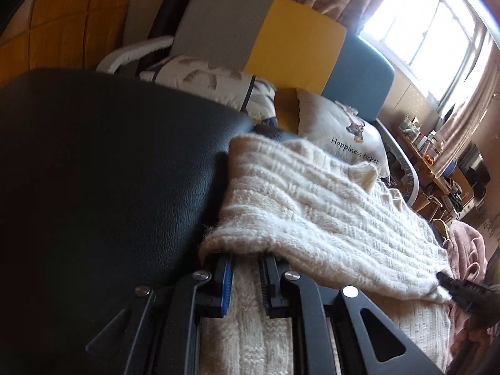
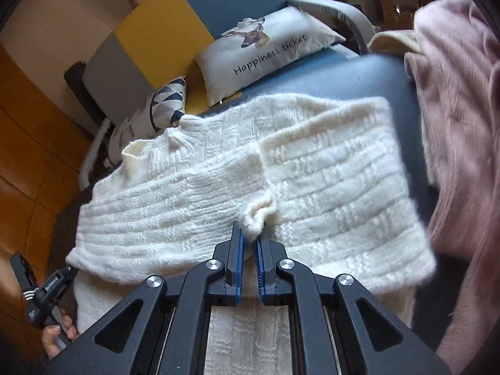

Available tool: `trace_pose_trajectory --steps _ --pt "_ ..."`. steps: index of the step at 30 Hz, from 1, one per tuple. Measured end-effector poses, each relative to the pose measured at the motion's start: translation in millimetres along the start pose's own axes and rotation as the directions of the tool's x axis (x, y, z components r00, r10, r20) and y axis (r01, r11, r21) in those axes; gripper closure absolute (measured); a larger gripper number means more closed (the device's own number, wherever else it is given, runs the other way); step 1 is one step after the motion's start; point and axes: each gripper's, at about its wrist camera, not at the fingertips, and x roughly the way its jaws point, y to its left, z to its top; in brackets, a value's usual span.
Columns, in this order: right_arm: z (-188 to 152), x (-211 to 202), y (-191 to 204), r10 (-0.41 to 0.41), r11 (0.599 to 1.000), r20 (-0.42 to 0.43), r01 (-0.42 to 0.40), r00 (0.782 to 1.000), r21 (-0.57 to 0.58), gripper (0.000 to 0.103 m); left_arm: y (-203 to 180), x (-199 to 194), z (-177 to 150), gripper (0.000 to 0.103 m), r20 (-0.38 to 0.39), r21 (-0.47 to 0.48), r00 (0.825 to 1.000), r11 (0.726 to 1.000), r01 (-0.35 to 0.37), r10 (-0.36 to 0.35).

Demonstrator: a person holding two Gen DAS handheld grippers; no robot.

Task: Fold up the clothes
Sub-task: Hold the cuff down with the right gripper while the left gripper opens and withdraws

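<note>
A cream chunky-knit sweater (image 2: 218,187) lies spread over a blue leather seat (image 2: 343,75), its near part doubled over a lower layer. My right gripper (image 2: 250,234) is shut on a tuft of the folded edge at its middle. My left gripper (image 1: 247,254) grips the same sweater (image 1: 312,193) at its left corner; the fold drapes over the fingertips and hides them. The left gripper (image 2: 47,281) also shows at lower left in the right wrist view, held by a hand (image 2: 59,331). In the left wrist view the right gripper (image 1: 462,290) sits at the sweater's right edge.
A "Happiness ticket" cushion (image 2: 265,50) and a triangle-patterned cushion (image 2: 168,100) rest against the sofa back. A pink garment (image 2: 453,125) is heaped to the right. A black leather surface (image 1: 109,172) lies to the left, and a cluttered wooden table (image 1: 431,156) stands by the window.
</note>
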Motion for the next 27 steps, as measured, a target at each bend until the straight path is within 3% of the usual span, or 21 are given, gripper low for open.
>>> trace_pose_trajectory --steps 2,6,10,20,27 --pt "6 -14 6 0.026 0.999 0.044 -0.025 0.999 -0.019 0.096 0 3 -1 0.089 -0.016 0.0 1.0 1.0 -0.004 0.004" --pt "12 -26 12 0.002 0.998 0.081 0.003 0.997 -0.061 0.096 3 5 -3 0.089 -0.027 -0.01 0.999 1.0 0.016 -0.017" --pt "-3 7 -5 -0.042 0.999 -0.007 0.042 0.999 -0.021 0.096 3 0 -7 0.089 -0.037 0.007 0.999 1.0 0.028 -0.028" --pt "3 1 0 -0.043 0.998 0.018 0.043 0.999 -0.036 0.096 10 -19 -21 0.089 -0.034 0.073 0.999 0.997 0.009 -0.007" --pt "3 5 0 -0.053 0.998 0.009 0.054 0.999 -0.044 0.096 21 -45 -28 0.089 0.002 0.045 1.0 0.999 0.013 -0.013"
